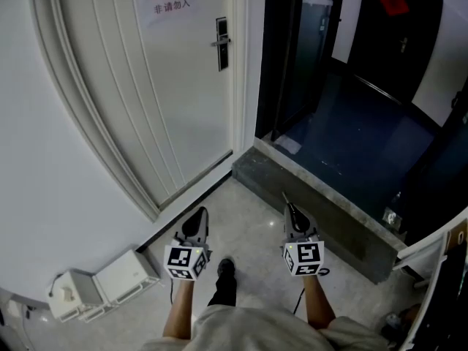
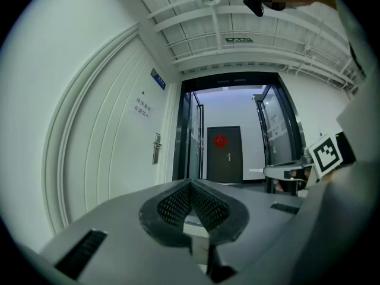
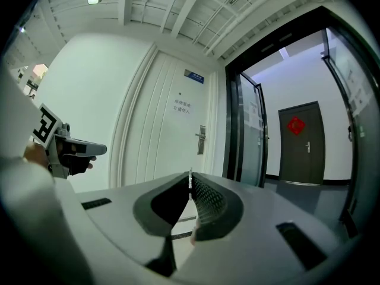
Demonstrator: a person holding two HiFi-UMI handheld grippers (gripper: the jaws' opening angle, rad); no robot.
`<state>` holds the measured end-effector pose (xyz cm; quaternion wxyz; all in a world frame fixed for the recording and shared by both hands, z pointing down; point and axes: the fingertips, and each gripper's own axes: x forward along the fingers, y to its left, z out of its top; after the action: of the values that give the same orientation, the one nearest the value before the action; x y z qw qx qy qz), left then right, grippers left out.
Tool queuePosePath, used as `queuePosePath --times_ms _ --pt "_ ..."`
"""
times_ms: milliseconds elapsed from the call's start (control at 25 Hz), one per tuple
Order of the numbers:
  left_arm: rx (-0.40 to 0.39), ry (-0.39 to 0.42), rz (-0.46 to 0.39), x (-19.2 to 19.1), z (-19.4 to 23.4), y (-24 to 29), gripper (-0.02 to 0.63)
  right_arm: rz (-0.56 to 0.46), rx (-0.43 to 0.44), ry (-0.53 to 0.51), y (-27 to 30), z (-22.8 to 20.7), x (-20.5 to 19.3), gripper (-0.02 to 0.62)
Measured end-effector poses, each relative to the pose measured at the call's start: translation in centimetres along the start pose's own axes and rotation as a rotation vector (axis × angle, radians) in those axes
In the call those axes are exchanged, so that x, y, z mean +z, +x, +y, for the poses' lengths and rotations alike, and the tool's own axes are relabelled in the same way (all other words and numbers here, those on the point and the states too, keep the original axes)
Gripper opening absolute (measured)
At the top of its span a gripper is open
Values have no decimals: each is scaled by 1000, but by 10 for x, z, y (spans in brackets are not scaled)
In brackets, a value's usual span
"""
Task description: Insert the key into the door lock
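Key [image 3: 190, 179], a thin silvery metal sliver, is sticking out of the R gripper [image 3: 190, 186], whose black ribbed jaws are pressing together on it. It's pointing toward the tall white panelled door [image 1: 168, 101], well short of it. On that door's right edge a silver lock plate w/ lever handle [image 1: 222, 43] is sitting, w/ a white paper notice w/ red characters [image 1: 170, 1] hanging left of it on the door face. Only pale tiled floor [image 1: 248, 218] is lying btwn grippers and door. A dark grey stone threshold [image 1: 314, 210] is running right of the door's foot, under a dark glass-framed doorway [image 1: 292, 57] beside the door's right jamb. White plastic boxes [image 1: 99, 287] are lying by the wall left of the door. L gripper [image 2: 191, 186] is also pointing toward the door, its jaws meeting tip to tip, holding nothing.
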<state>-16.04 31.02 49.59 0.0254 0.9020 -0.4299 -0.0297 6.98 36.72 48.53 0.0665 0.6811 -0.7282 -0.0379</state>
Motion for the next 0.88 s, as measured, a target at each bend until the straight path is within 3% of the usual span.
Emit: queuePosePath --times_ms 440,880 --pt "-54 15 -34 43 107 185 18 -35 -27 -30 203 -37 48 29" --pt "-76 24 -37 50 188 322 17 -31 -29 -36 357 -64 46 29"
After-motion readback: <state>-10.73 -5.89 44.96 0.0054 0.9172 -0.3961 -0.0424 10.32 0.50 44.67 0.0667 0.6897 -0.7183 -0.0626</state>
